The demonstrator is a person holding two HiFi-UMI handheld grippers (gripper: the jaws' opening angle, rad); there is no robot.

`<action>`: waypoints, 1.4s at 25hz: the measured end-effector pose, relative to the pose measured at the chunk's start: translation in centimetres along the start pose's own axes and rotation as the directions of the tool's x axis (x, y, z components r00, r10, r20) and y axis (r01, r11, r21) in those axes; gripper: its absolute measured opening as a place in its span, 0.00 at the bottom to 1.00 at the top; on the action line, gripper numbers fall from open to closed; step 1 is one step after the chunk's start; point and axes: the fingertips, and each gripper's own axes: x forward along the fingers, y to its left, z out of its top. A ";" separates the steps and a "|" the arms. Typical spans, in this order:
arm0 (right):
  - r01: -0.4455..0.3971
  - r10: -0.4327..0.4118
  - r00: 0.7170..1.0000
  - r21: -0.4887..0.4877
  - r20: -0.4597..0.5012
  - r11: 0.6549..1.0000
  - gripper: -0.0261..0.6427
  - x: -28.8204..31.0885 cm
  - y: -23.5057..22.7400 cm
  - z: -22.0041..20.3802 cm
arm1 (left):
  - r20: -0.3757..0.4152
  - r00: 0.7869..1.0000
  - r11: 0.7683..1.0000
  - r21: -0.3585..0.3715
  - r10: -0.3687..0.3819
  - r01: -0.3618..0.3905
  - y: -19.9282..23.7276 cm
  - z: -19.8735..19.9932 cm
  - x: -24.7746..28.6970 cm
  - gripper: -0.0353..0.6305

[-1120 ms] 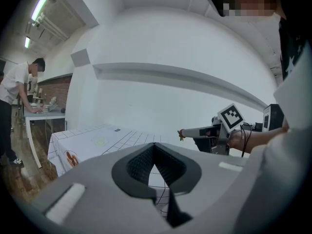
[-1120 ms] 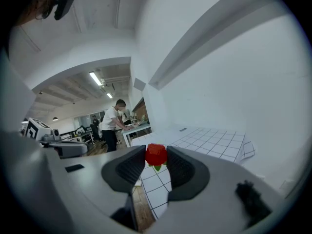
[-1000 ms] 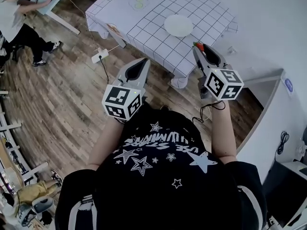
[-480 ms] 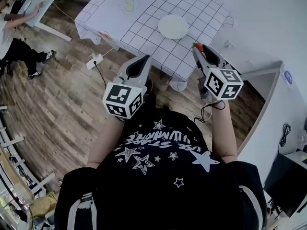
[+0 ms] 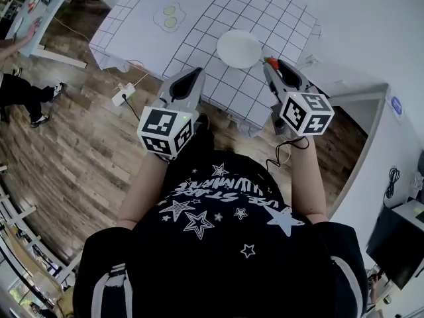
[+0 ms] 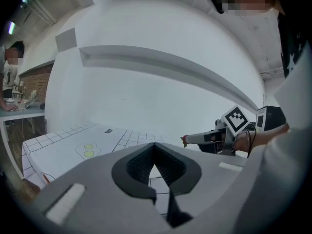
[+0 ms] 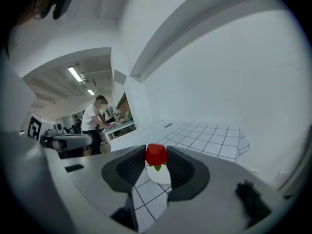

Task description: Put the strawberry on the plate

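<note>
Clamping the strawberry [image 7: 156,154] between its tips, the right tool [image 7: 156,156] stands narrow, its dark pads [image 7: 131,167] pressed on the fruit's two sides. Those pads cover both flanks, so only the red front and a few green leaves show. In the right gripper view the leaves hang below the red body, so the fruit's long axis runs roughly up and down there, stem end downward. From the head view it is only a small red and green speck at the tool's tip, too small to read its lie.

Behind the fruit, a slice of the white plate [image 5: 239,48] shows in the gap between the jaws; the pads cut off the rest. In the head view the tip of the right tool sits just beside the plate's near right rim, the strawberry held in the air and not on the plate.

The left tool [image 5: 192,73] is closed tip to tip with nothing between its jaws, over the near edge of the gridded counter [image 5: 199,18].

Against half a second ago, the counter and plate lie closer under both tools, and the right tip is nearer the rim. The grip on the fruit is unchanged.
</note>
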 end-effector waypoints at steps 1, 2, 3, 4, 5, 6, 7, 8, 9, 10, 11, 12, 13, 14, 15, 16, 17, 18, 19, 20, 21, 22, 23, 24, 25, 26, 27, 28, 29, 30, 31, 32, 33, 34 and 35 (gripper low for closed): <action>0.001 -0.001 1.000 0.001 -0.005 1.000 0.25 0.8 0.0 0.1 | -0.003 1.000 1.000 0.000 -0.001 0.001 0.7 0.0 0.3 0.07; 0.003 -0.003 1.000 0.000 -0.011 1.000 0.25 1.6 0.0 0.2 | -0.007 1.000 1.000 0.000 0.000 0.000 1.4 0.1 0.5 0.07; 0.005 -0.005 1.000 0.000 -0.016 1.000 0.25 2.4 0.0 0.3 | -0.010 1.000 1.000 0.000 0.002 -0.002 2.2 0.1 0.8 0.07; 0.007 -0.007 1.000 -0.001 -0.022 1.000 0.25 3.2 0.0 0.3 | -0.013 1.000 1.000 -0.002 0.004 -0.004 3.0 0.1 1.1 0.07; 0.008 -0.008 1.000 -0.001 -0.029 1.000 0.25 3.9 0.0 0.3 | -0.015 1.000 1.000 -0.006 0.004 -0.004 3.7 0.1 1.5 0.07; 0.009 -0.009 0.999 -0.002 -0.036 1.000 0.25 4.7 -0.1 0.3 | -0.016 1.000 1.000 -0.010 0.004 -0.004 4.5 0.1 1.8 0.07; 0.011 -0.011 0.999 -0.003 -0.043 1.000 0.25 5.4 -0.2 0.4 | -0.017 1.000 1.000 -0.012 0.002 -0.003 5.1 0.2 2.2 0.07; 0.015 -0.015 0.999 -0.003 -0.048 1.000 0.25 6.1 -0.3 0.4 | -0.018 1.000 1.000 -0.012 0.000 0.000 5.7 0.3 2.6 0.07; 0.021 -0.021 0.998 -0.002 -0.053 1.000 0.25 6.7 -0.4 0.5 | -0.019 1.000 1.000 -0.011 -0.003 0.003 6.3 0.4 3.0 0.07; 0.028 -0.028 0.998 0.000 -0.057 1.000 0.25 7.3 -0.6 0.6 | -0.021 1.000 1.000 -0.010 -0.008 0.008 6.8 0.5 3.3 0.07; 0.037 -0.037 0.997 0.000 -0.062 0.999 0.25 7.8 -0.7 0.6 | -0.024 1.000 1.000 -0.007 -0.013 0.013 7.3 0.6 3.7 0.07; 0.047 -0.047 0.996 -0.003 -0.071 0.999 0.25 8.3 -0.9 0.5 | -0.027 0.999 1.000 -0.004 -0.019 0.019 7.7 0.6 4.0 0.07; 0.057 -0.058 0.995 -0.011 -0.084 0.998 0.25 8.8 -1.0 0.2 | -0.031 0.999 1.000 0.001 -0.026 0.026 8.1 0.7 4.4 0.07; 0.068 -0.070 0.993 -0.022 -0.100 0.997 0.25 9.3 -1.1 -0.1 | -0.035 0.999 0.999 0.006 -0.034 0.034 8.5 0.7 4.7 0.07; 0.078 -0.082 0.990 -0.033 -0.117 0.996 0.25 9.9 -1.2 -0.6 | -0.039 0.998 0.999 0.011 -0.041 0.041 8.9 0.7 5.0 0.07; 0.087 -0.091 0.987 -0.039 -0.133 0.995 0.25 10.4 -1.3 -1.1 | -0.042 0.998 0.999 0.013 -0.047 0.048 9.3 0.7 5.2 0.07; 0.094 -0.099 0.984 -0.041 -0.148 0.995 0.25 10.9 -1.4 -1.6 | -0.043 0.998 0.999 0.012 -0.052 0.053 9.8 0.8 5.5 0.07; 0.102 -0.107 0.981 -0.040 -0.161 0.994 0.25 11.3 -1.5 -2.0 | -0.045 0.997 0.998 0.008 -0.057 0.057 10.3 0.8 5.8 0.07; 0.110 -0.115 0.978 -0.039 -0.173 0.993 0.25 11.8 -1.7 -2.4 | -0.047 0.997 0.998 0.002 -0.061 0.061 10.8 0.7 6.0 0.07; 0.119 -0.124 0.975 -0.038 -0.185 0.992 0.25 12.2 -1.8 -2.8 | -0.050 0.997 0.998 -0.004 -0.065 0.065 11.2 0.7 6.2 0.07; 0.128 -0.133 0.972 -0.038 -0.196 0.991 0.25 12.7 -1.9 -3.2 | -0.055 0.996 0.998 -0.007 -0.070 0.070 11.6 0.6 6.3 0.07; 0.138 -0.143 0.968 -0.037 -0.206 0.990 0.25 13.1 -2.0 -3.7 | -0.060 0.995 0.997 -0.007 -0.077 0.077 11.9 0.4 6.5 0.07; 0.148 -0.152 0.965 -0.035 -0.215 0.988 0.25 13.5 -2.1 -4.1 | -0.066 0.994 0.996 -0.005 -0.085 0.085 12.2 0.3 6.6 0.07; 0.158 -0.161 0.962 -0.031 -0.222 0.987 0.25 13.8 -2.2 -4.5 | -0.073 0.993 0.995 -0.001 -0.095 0.095 12.5 0.1 6.8 0.07; 0.168 -0.170 0.959 -0.028 -0.226 0.985 0.25 14.1 -2.2 -4.8 | -0.082 0.991 0.995 0.002 -0.104 0.104 12.7 -0.1 7.0 0.07; 0.177 -0.178 0.957 -0.026 -0.229 0.984 0.25 14.3 -2.1 -5.2 | -0.091 0.990 0.994 0.005 -0.111 0.112 13.0 -0.3 7.2 0.07; 0.184 -0.185 0.955 -0.026 -0.233 0.983 0.25 14.5 -2.1 -5.6 | -0.100 0.988 0.993 0.006 -0.117 0.118 13.3 -0.5 7.3 0.07; 0.189 -0.190 0.952 -0.026 -0.240 0.982 0.25 14.6 -2.0 -6.0 | -0.108 0.987 0.993 0.005 -0.120 0.121 13.5 -0.8 7.4 0.07; 0.192 -0.193 0.949 -0.027 -0.247 0.981 0.25 14.8 -1.9 -6.3 | -0.114 0.986 0.992 0.004 -0.122 0.123 13.8 -1.0 7.5 0.07; 0.194 -0.195 0.947 -0.029 -0.255 0.981 0.25 15.1 -1.9 -6.6 | -0.118 0.985 0.992 0.002 -0.123 0.124 14.0 -1.1 7.6 0.07; 0.195 -0.197 0.945 -0.031 -0.263 0.980 0.25 15.4 -2.0 -6.9 | -0.120 0.985 0.992 0.001 -0.124 0.125 14.1 -1.2 7.7 0.07; 0.197 -0.198 0.942 -0.032 -0.270 0.980 0.25 15.6 -2.1 -7.2 | -0.122 0.985 0.992 0.000 -0.125 0.126 14.3 -1.3 7.8 0.07; 0.199 -0.200 0.939 -0.033 -0.278 0.979 0.25 15.9 -2.1 -7.5 | -0.124 0.984 0.992 -0.001 -0.128 0.129 14.3 -1.5 7.8 0.07; 0.202 -0.204 0.936 -0.034 -0.287 0.979 0.25 16.1 -2.1 -7.8 | -0.128 0.983 0.991 -0.003 -0.132 0.133 14.4 -1.6 7.8 0.07; 0.208 -0.209 0.932 -0.036 -0.295 0.977 0.25 16.2 -2.1 -8.2 | -0.132 0.982 0.991 -0.006 -0.136 0.136 14.5 -1.8 7.8 0.07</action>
